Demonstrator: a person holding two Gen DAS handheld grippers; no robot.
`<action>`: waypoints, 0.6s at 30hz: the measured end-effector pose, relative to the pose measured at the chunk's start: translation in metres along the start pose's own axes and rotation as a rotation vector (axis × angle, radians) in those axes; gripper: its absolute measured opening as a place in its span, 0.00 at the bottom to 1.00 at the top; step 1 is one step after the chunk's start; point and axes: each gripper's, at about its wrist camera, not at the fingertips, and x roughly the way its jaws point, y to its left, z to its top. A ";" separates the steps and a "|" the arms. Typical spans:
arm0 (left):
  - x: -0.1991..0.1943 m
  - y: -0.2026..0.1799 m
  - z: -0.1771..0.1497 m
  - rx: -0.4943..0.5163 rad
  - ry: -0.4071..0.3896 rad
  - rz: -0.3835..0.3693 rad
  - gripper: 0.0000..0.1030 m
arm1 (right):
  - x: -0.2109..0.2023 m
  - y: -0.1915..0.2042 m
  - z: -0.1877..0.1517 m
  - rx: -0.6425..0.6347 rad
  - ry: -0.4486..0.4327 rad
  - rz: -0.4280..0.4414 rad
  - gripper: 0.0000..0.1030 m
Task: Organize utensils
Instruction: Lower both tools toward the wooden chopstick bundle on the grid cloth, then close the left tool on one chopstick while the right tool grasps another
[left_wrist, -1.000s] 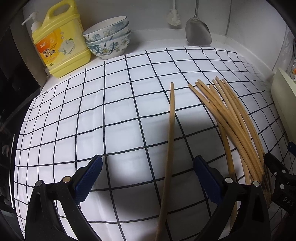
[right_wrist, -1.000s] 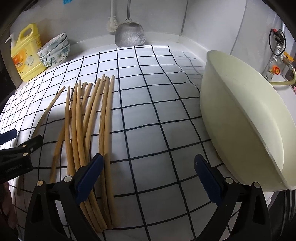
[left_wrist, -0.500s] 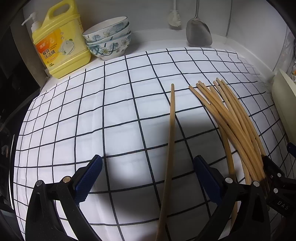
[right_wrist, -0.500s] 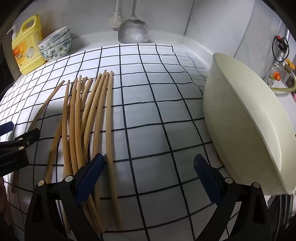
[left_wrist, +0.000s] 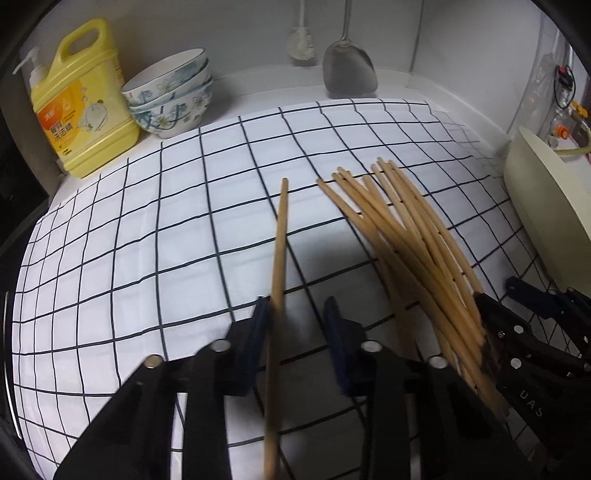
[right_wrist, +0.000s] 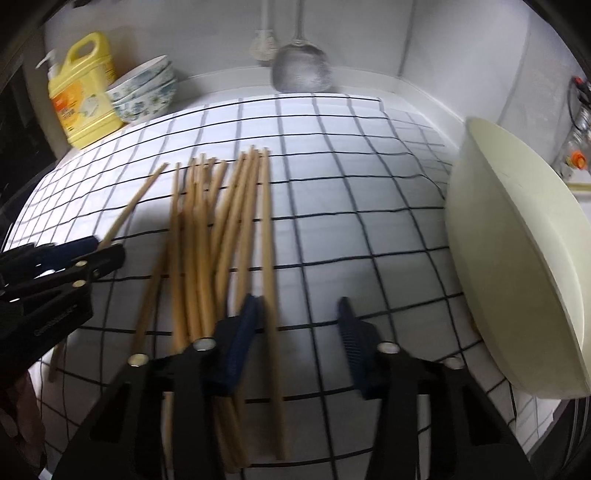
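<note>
A single wooden chopstick (left_wrist: 280, 236) lies on the checked cloth (left_wrist: 147, 229), apart from a bundle of several chopsticks (left_wrist: 417, 236). My left gripper (left_wrist: 295, 314) is half closed around the single chopstick, whose shaft touches the left pad; a gap remains on the right. In the right wrist view the bundle (right_wrist: 218, 236) lies left of centre. My right gripper (right_wrist: 299, 317) is half closed, its left pad against the rightmost chopstick (right_wrist: 267, 236) of the bundle. Each gripper shows at the edge of the other view.
A yellow detergent bottle (left_wrist: 79, 99) and stacked floral bowls (left_wrist: 173, 98) stand at the back left. A metal spatula (left_wrist: 349, 70) and a brush hang on the back wall. A large cream basin (right_wrist: 517, 251) leans at the right edge.
Both grippers have narrowed from wide open. The left one has closed in around the single chopstick. The right one has shifted left onto the rightmost chopstick of the bundle.
</note>
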 end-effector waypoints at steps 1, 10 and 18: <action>0.000 -0.002 0.000 0.005 0.000 -0.006 0.13 | -0.001 0.003 0.000 -0.014 -0.003 -0.003 0.28; -0.005 0.004 -0.004 -0.001 0.016 -0.034 0.07 | -0.001 0.002 0.001 0.045 -0.004 0.073 0.06; -0.025 0.010 0.007 0.001 -0.005 -0.057 0.07 | -0.021 -0.013 0.003 0.143 -0.035 0.094 0.06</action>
